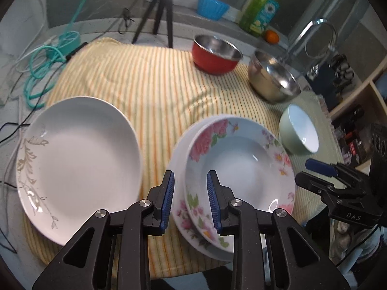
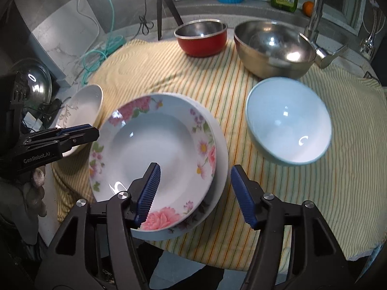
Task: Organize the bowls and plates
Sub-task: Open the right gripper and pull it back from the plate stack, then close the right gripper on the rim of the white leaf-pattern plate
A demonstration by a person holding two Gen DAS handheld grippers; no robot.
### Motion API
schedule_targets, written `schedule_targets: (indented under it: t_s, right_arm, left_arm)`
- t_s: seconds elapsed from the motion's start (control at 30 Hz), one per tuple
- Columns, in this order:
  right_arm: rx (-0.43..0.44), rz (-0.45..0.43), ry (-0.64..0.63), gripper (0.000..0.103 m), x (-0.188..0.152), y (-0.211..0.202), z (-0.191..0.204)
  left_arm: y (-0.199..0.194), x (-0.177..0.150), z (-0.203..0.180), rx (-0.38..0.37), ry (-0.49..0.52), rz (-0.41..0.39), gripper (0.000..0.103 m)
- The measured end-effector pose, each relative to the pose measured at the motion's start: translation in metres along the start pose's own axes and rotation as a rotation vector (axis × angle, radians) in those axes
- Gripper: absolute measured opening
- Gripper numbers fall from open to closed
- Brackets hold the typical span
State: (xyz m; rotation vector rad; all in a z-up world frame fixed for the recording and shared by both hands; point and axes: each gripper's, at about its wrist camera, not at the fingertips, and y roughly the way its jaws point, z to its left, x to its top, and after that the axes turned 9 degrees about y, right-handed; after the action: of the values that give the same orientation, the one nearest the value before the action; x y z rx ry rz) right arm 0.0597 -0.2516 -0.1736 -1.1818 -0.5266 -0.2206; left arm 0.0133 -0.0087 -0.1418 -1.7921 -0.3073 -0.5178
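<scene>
Both grippers hover over the stacked plates, holding nothing.

Left gripper (image 1: 190, 199) has a narrow gap astride the near rim of the floral plate (image 1: 239, 166), pads not touching; right gripper (image 2: 195, 192) stands wide. Floral plate lies on a white plate (image 2: 221, 149), on the striped cloth (image 1: 154, 84), between a leaf-patterned plate (image 1: 79, 164) and a pale blue bowl (image 2: 287, 120).

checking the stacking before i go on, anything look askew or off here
The floral plate sits off-centre on the white plate beneath it, shifted left so the lower rim shows only on the right. The striped cloth is rumpled. Nothing looks spilled or broken.
</scene>
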Motion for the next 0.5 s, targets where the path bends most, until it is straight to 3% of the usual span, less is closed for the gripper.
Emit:
schedule_targets:
  t_s: [0.1,0.2,0.33,0.5]
  right_arm:
    - [0.04,-0.027,0.012,0.073,0.004,-0.009,0.001]
    - [0.08,-0.078,0.007,0.075,0.007,-0.017,0.005]
    - [0.127,-0.118,-0.014,0.079,0.014,-0.021,0.013]
    - [0.175,-0.13,-0.03,0.088,0.025,-0.018,0.028]
  left_arm:
    - [-0.019,-0.001,0.019,-0.024,-0.071,-0.059,0.026]
    - [-0.037,-0.007,0.038,-0.02,-0.115,-0.12,0.026]
    - [-0.059,-0.014,0.07,0.072,-0.176,-0.176,0.039]
    - [-0.077,-0.02,0.118,0.138,-0.305,-0.205,0.04]
